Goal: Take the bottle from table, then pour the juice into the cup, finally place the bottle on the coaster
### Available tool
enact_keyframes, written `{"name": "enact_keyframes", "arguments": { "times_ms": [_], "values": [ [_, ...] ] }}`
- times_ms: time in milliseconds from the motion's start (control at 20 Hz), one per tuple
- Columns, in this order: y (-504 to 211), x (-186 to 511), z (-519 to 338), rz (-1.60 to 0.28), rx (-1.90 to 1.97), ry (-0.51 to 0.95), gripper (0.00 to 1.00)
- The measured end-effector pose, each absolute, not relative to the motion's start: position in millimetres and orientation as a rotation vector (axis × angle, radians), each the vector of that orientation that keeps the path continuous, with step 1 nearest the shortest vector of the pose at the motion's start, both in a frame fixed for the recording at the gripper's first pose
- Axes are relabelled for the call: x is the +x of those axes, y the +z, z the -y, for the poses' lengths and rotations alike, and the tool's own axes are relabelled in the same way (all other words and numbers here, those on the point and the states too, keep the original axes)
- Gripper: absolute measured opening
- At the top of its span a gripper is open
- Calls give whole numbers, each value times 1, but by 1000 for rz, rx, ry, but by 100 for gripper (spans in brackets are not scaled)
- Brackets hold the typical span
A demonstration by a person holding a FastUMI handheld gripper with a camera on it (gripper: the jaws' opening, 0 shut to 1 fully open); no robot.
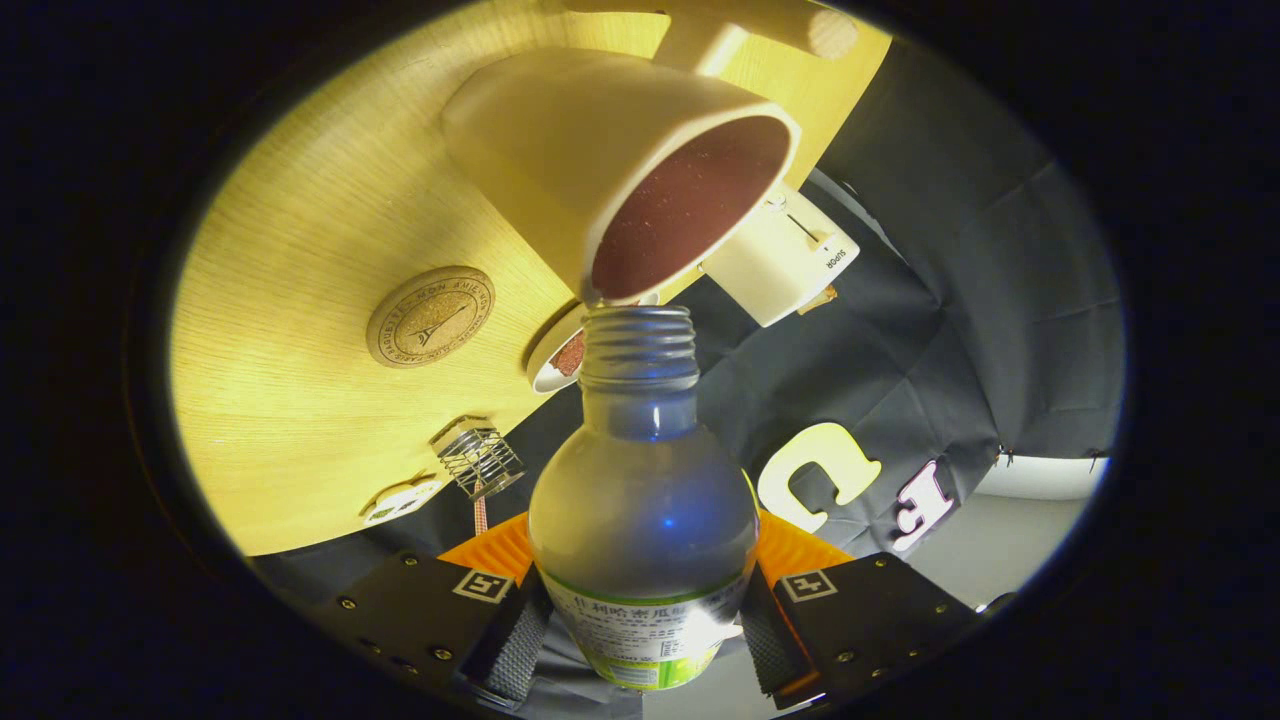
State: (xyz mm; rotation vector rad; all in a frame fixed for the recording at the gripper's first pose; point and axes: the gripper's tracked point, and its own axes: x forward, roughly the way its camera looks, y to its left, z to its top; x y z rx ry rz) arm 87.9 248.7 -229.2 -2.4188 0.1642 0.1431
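My gripper point(640, 625) is shut on a clear plastic bottle point(640, 500), both fingers pressing its labelled lower body. The bottle is uncapped and its threaded neck point(638, 345) touches the rim of a cream cup point(610, 160). The whole view is rolled over, so the wooden table point(300, 330) slants across it. The cup's inside point(690, 205) shows dark reddish-brown. A round cork coaster point(430, 316) with a stamped emblem lies on the table beside the cup.
A small white round thing with a red inside point(558, 358) sits just behind the bottle neck. A white block point(780, 260) stands beyond the cup. A small wire rack point(480, 460) and a white tag point(400, 500) lie near the table's edge.
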Motion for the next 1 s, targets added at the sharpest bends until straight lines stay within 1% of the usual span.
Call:
{"name": "enact_keyframes", "arguments": {
  "times_ms": [250, 1000],
  "values": [
    [-227, 88, -254, -141, -2415, 144, 81],
    [-227, 84, -256, -153, -2413, 150, 81]
  ]
}}
